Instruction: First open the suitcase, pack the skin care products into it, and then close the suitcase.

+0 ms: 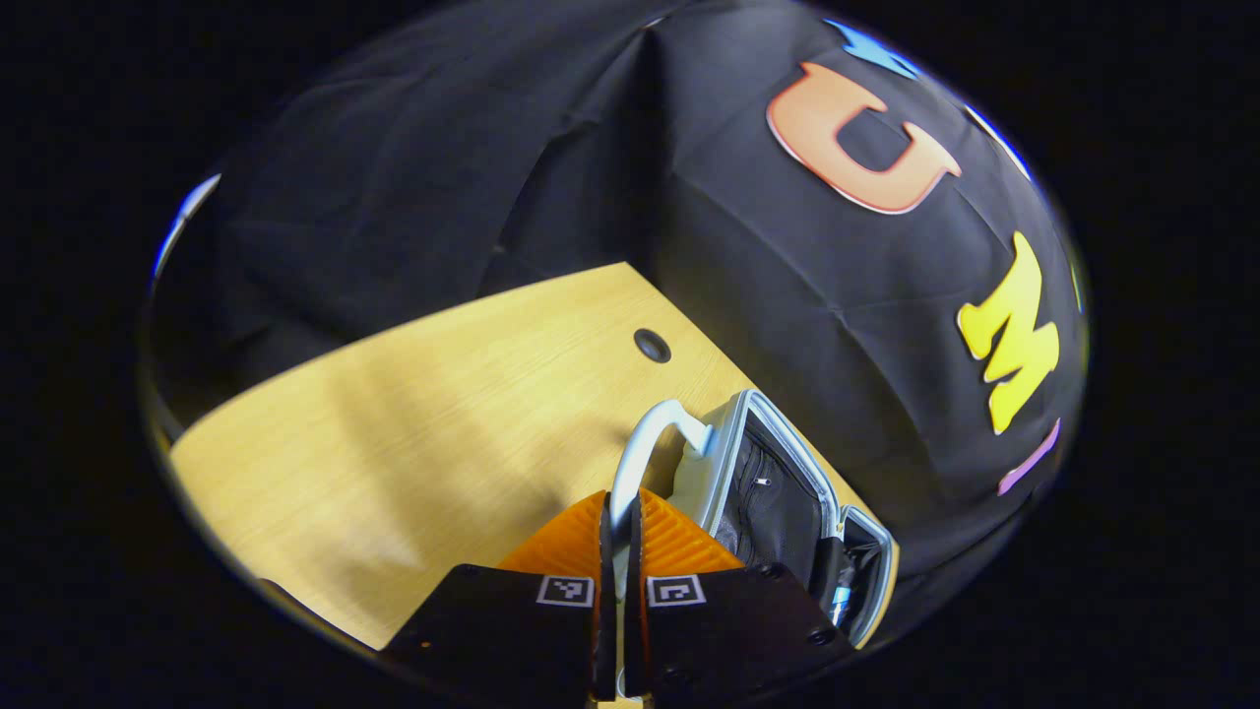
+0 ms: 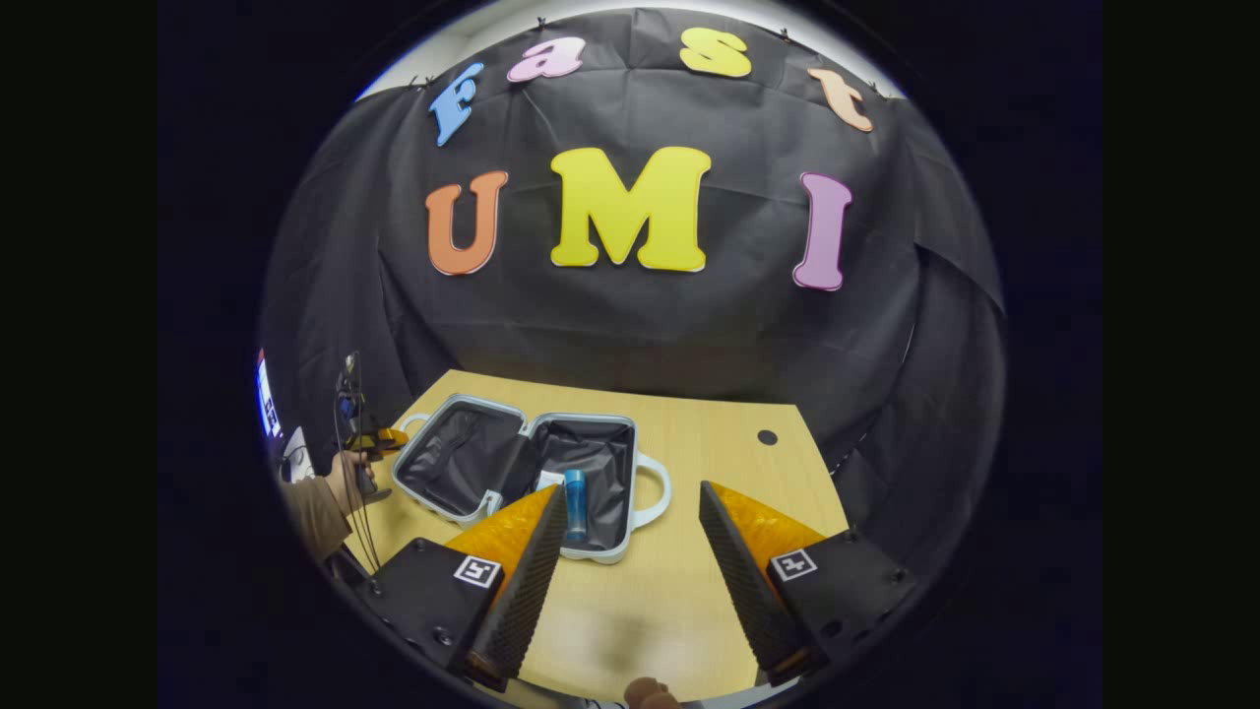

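The light grey suitcase (image 2: 581,418) lies open on the wooden table (image 2: 728,473), both black-lined halves facing up. A blue bottle (image 2: 575,504) rests in its right half, with a small white item (image 2: 549,480) beside it. My right gripper (image 2: 631,490) hovers open above the table's near side, just right of the bottle, holding nothing. In the left gripper view, my left gripper (image 1: 620,512) is shut on the suitcase's pale handle (image 1: 645,443); the open suitcase (image 1: 787,438) sits just right of it. The right gripper view shows that left gripper (image 2: 379,440), held by a hand, at the left handle (image 2: 411,421).
A round cable hole (image 2: 767,436) sits in the table's far right corner, seen also as a cable hole (image 1: 652,345) beyond the handle. Bare tabletop (image 1: 413,423) stretches left of the suitcase. A sleeve (image 2: 313,507) and cables hang at the table's left edge.
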A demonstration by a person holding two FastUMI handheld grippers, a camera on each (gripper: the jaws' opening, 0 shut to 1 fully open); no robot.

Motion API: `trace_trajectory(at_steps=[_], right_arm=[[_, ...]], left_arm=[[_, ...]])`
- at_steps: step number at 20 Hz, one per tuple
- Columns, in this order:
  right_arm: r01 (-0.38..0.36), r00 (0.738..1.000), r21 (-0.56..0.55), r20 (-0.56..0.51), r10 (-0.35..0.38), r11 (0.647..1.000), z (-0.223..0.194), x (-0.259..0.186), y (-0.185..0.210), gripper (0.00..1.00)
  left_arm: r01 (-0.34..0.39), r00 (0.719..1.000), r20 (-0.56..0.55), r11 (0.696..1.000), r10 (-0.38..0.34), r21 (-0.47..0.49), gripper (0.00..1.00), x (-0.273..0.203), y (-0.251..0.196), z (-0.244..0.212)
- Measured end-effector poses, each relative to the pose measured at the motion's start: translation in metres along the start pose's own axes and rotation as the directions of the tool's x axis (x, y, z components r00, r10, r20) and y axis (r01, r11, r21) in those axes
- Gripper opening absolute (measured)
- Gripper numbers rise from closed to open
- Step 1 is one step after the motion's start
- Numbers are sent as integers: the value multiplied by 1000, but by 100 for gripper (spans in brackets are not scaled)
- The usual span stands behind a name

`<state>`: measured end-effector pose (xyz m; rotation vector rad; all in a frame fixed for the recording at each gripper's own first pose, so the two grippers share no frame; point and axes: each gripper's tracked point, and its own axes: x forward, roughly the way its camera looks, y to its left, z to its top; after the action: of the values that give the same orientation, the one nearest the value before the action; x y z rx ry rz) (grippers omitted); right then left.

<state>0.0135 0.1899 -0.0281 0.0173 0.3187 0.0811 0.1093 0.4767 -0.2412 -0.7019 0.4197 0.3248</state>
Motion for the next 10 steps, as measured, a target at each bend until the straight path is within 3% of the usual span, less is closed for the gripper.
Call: trace_trajectory(at_steps=[2, 4, 10], right_arm=[[-20, 1000, -11, 11, 20, 1000, 2, -1, -4, 77], [-49, 999, -16, 10, 49, 999, -1, -6, -7, 81], [-119, 991, -10, 52, 120, 993, 9, -16, -28, 80]], left_arm=[[-19, 999, 53, 993, 13, 116, 6, -16, -23, 18], [-52, 993, 113, 971, 26, 234, 6, -33, -45, 33], [-166, 960, 276, 870, 37, 463, 6, -89, -124, 51]])
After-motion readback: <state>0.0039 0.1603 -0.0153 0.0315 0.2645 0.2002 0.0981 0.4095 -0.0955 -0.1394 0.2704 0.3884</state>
